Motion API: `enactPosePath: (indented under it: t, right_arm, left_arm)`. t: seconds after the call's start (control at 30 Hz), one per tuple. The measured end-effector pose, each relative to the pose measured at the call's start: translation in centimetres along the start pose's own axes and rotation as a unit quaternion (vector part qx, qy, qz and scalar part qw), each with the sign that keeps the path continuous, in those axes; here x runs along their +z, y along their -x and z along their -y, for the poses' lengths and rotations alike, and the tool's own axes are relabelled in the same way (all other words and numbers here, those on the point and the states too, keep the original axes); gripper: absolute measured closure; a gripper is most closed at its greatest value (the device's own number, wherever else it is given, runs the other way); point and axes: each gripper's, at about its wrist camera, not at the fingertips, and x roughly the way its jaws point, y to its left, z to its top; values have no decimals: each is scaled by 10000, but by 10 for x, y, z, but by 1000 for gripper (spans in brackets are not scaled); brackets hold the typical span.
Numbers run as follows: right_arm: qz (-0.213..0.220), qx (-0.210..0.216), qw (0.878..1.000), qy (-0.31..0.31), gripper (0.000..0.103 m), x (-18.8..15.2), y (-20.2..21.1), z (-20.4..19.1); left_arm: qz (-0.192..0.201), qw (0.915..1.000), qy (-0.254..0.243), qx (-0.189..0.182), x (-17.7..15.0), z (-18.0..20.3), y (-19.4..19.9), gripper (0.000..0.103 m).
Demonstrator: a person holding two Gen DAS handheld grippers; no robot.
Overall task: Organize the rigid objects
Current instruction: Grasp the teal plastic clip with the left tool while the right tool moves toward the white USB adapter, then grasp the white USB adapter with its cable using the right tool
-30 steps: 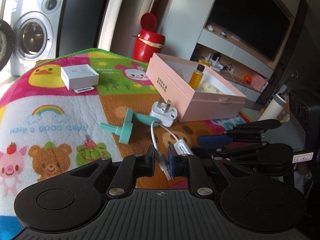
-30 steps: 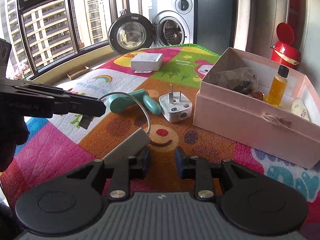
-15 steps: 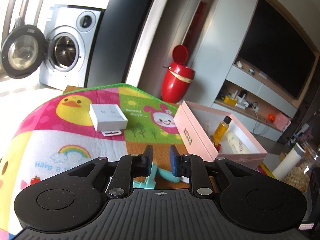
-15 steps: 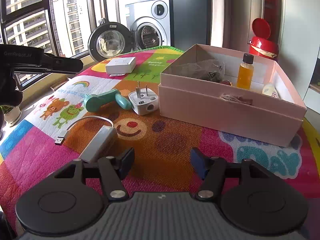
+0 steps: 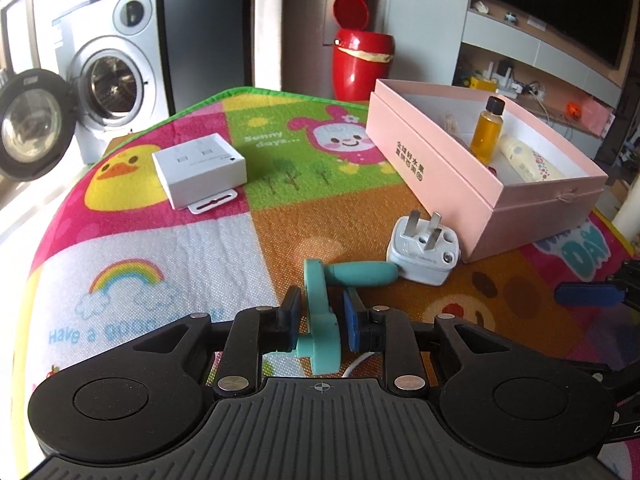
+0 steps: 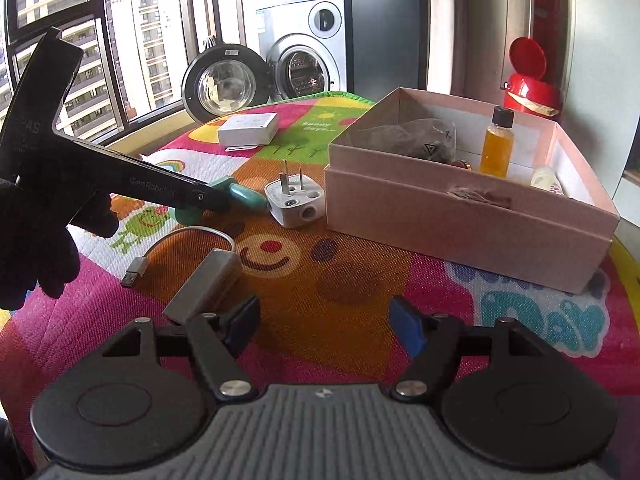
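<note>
The USB adapter (image 6: 200, 280), pinched in the left gripper (image 5: 322, 320) a second ago, now lies on the play mat (image 6: 360, 280), and that gripper has shifted to the teal handle tool (image 5: 320, 320). Its jaws have just been opening slightly; the tool's flat cross-piece stands between the 2 pads, with a thin gap visible on each side, so the pads do not clamp it. The right gripper (image 6: 324, 324) has also just been opening and stands wide over bare mat, nothing between its jaws.

The left wrist view alone shows the gap around the tool, the white plug (image 5: 424, 252) just beside the tool's rounded end, and the printing on the pink box (image 5: 440, 172). It shows only a sliver of white cable under the fingers.

The right wrist view alone shows the whole adapter, its cable curling to a USB plug, the grey body's near end hidden behind the right gripper's left finger. It also shows the gloved hand (image 6: 36, 248) holding the left gripper, and a dark bag in the box beside the amber bottle (image 6: 496, 144). The white box (image 6: 248, 128) sits far back in both.
</note>
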Motion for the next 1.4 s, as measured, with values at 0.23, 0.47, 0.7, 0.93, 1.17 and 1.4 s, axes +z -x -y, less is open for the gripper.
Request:
enactPosePath:
  t: [0.23,0.47,0.7,0.93,1.17,1.4]
  right_arm:
    - [21,-14,10000,16,27,0,1,-1]
    - [16,875,9962,-1,28,2,11,-17]
    - [-146,85,9952,960,35,3,7,-43]
    - [-120,-1087,9925,554,31,-2,12,16]
    - [-163,-557,9969,-528,13,-10,14,47]
    - [-297,-473,9981,-259,0,-10,10,36]
  left_arm:
    - [119,9997,158,-140,-26,0,26,80]
    - [324,9948,870,-417,-58,-13,54,81]
    - [373,9946,913,-330,-57,-8,54,81]
    - [455,9964,690,-194,-62,4,55,81]
    - [266,9994,-140,-191,-58,28,52,51]
    - [-41,9987,-297,-413,-47,35,43,29]
